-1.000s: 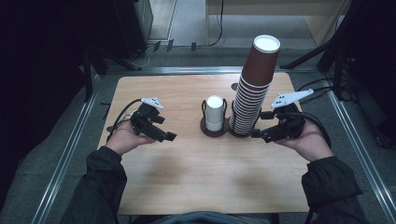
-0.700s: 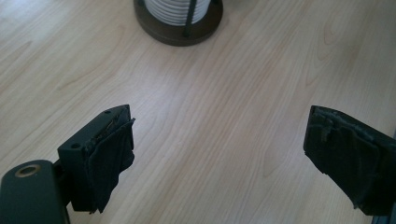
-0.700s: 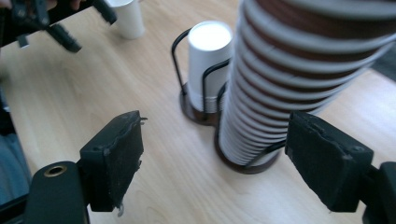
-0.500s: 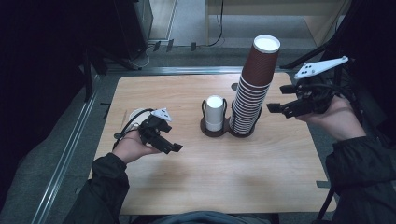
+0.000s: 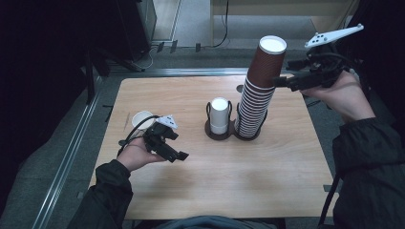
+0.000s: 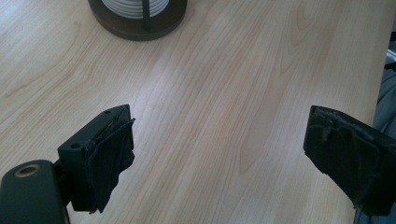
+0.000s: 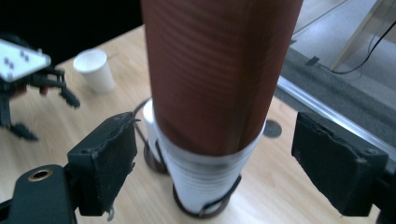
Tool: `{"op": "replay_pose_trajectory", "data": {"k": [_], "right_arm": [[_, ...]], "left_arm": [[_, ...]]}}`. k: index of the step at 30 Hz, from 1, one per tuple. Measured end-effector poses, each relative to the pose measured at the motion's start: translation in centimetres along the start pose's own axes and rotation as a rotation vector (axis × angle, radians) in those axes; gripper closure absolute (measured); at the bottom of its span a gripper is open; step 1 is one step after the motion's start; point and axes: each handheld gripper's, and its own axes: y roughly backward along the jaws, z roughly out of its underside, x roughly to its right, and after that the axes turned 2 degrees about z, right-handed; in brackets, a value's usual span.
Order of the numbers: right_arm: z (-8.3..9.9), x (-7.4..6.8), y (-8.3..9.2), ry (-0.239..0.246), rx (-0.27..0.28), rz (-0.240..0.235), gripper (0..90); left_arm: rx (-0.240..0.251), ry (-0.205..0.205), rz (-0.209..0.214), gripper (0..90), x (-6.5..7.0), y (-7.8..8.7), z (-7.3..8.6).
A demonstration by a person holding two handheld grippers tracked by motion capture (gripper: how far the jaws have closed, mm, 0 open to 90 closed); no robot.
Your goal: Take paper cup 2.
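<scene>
The right gripper (image 5: 282, 82) has risen from the table to the top of the tall stack of brown paper cups (image 5: 258, 90) in its holder; its jaws have just been opening and straddle the top cup without pressing. The left gripper (image 5: 180, 155), drawn back toward the person, stays open over bare table (image 5: 267, 181), near a white cup (image 5: 142, 119).

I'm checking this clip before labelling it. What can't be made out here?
- Brown cup stack, right gripper view: top rim cut off by the upper edge.
- Cup holder base, left gripper view: cut off by the top edge.
- Small white cup, high view: partly hidden by the left gripper.
</scene>
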Motion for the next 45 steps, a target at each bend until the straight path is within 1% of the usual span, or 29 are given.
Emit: {"op": "replay_pose_trajectory", "data": {"k": [5, 6, 7, 9, 10, 11, 13, 16, 18, 24, 34, 36, 39, 43, 45], "right_arm": [[-1.4, 0.1, -1.0, -0.004, 0.024, -0.004, 14.1], [-1.4, 0.1, -1.0, -0.004, 0.024, -0.004, 14.1], [-2.0, 0.0, -1.5, -0.006, 0.03, -0.001, 14.1], [-2.1, 0.0, -1.6, -0.005, 0.03, 0.002, 14.1], [-2.5, -0.1, -2.1, -0.007, 0.04, 0.01, 14.1], [-2.6, -0.2, -2.2, -0.007, 0.038, 0.013, 14.2], [-2.9, -0.4, -2.5, -0.006, 0.045, 0.005, 14.1], [-3.1, -0.5, -2.8, 0.0, 0.051, 0.011, 14.4], [-3.3, -0.5, -3.0, 0.001, 0.061, 0.017, 16.7], [-3.4, -0.5, -3.0, 0.004, 0.069, 0.023, 17.8], [-4.0, -0.8, -2.7, 0.041, 0.04, 0.04, 19.1], [-4.1, -0.9, -2.6, 0.045, 0.046, 0.04, 19.4], [-4.6, -0.9, -1.9, 0.046, 0.081, 0.039, 19.5], [-5.4, -1.2, -1.3, 0.061, 0.081, 0.044, 19.5], [-5.9, -1.3, -0.9, 0.067, 0.09, 0.048, 19.5]], "left_arm": [[-0.011, -0.011, 0.004, 8.6, 0.1, -0.2, 0.0], [-0.011, -0.011, 0.004, 8.6, 0.1, -0.2, 0.0], [-0.014, -0.017, 0.002, 8.6, 0.2, -0.3, 0.0], [-0.017, -0.019, 0.004, 8.6, 0.2, -0.3, 0.0], [-0.012, -0.021, 0.004, 8.6, 0.3, -0.3, 0.0], [-0.01, -0.019, 0.005, 8.6, 0.4, -0.3, -0.1], [-0.012, -0.023, 0.007, 8.6, 0.4, -0.4, -0.1], [-0.016, -0.026, 0.005, 8.6, 0.4, -0.4, -0.1], [-0.019, -0.027, 0.005, 8.6, 0.4, -0.5, -0.1], [-0.022, -0.028, 0.007, 8.6, 0.4, -0.6, -0.1], [-0.027, -0.033, 0.003, 8.6, 0.5, -0.6, -0.1], [-0.024, -0.032, 0.002, 8.6, 0.5, -0.5, 0.0], [-0.03, -0.036, 0.001, 8.6, 0.5, -0.6, 0.0], [-0.034, -0.04, 0.004, 8.6, 0.6, -0.7, -0.1], [-0.032, -0.037, 0.008, 8.6, 0.5, -0.7, 0.0]]}}
